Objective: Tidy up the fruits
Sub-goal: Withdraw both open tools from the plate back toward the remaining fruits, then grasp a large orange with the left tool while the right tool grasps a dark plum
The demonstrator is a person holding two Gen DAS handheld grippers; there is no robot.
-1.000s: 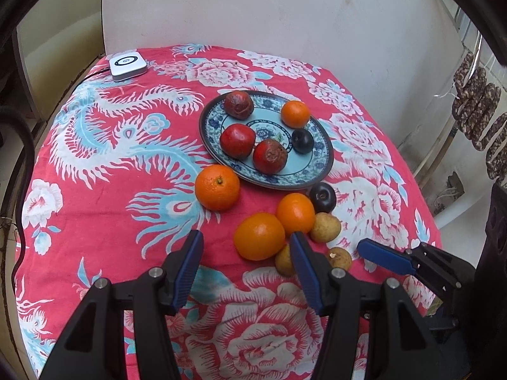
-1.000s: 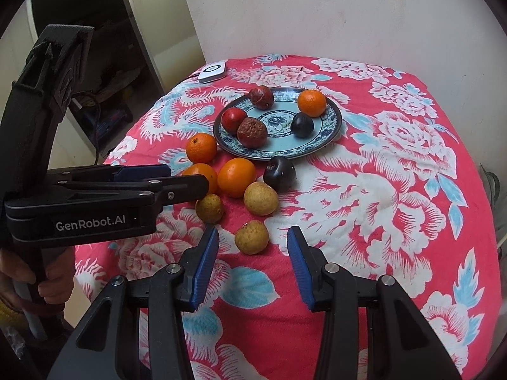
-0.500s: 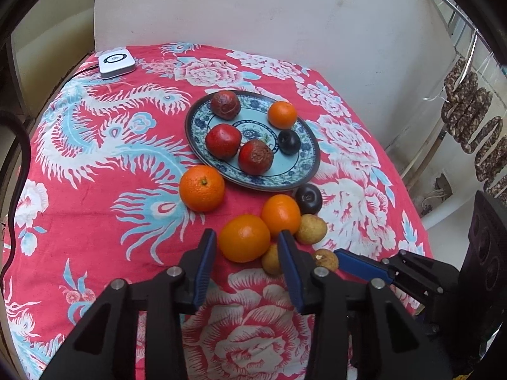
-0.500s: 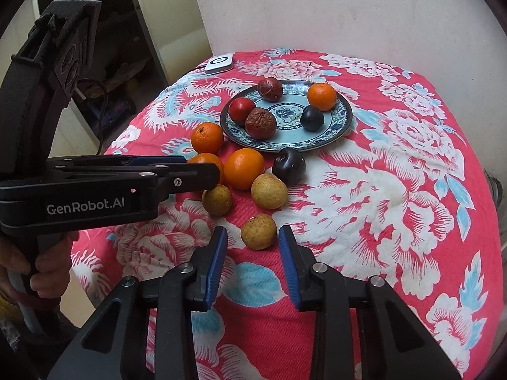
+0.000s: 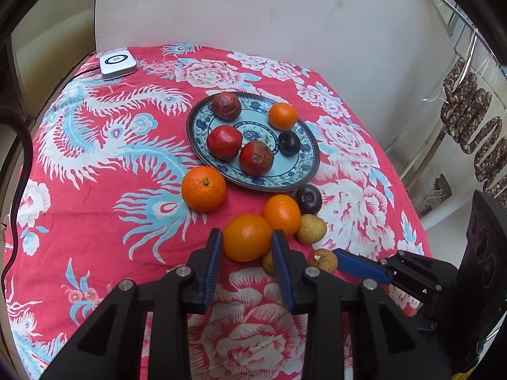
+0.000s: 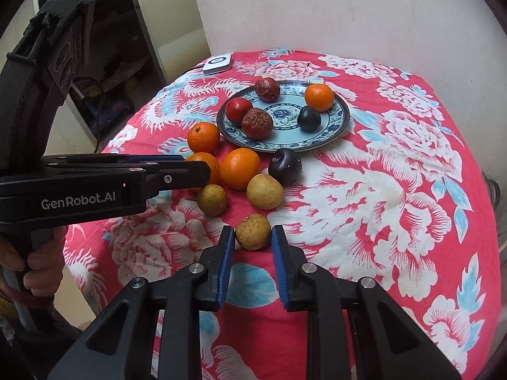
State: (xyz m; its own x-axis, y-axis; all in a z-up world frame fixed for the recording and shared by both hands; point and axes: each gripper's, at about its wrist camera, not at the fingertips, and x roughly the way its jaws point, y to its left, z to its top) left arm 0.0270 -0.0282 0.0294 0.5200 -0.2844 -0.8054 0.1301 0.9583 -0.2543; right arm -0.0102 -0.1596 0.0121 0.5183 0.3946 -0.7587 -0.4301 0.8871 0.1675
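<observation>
A blue patterned plate (image 5: 304,174) (image 6: 336,126) holds three red fruits, a small orange and a dark plum. Loose oranges, a dark plum (image 5: 308,199) and yellow-brown fruits lie in front of it. My left gripper (image 5: 245,247) has its jaws closed in around an orange (image 5: 247,237), touching or nearly touching it, on the cloth. My right gripper (image 6: 252,237) has its jaws close on both sides of a yellow-brown fruit (image 6: 252,231) on the cloth.
The round table has a red floral cloth (image 5: 95,164). A white square device (image 5: 117,62) lies at the far left edge. A wall stands behind. Dried sausages (image 5: 475,120) hang at the right. The table edge drops off close at my right.
Both grippers moved forward and narrowed their jaws: the left around the orange, the right around the yellow-brown fruit. The fruits have not moved.
</observation>
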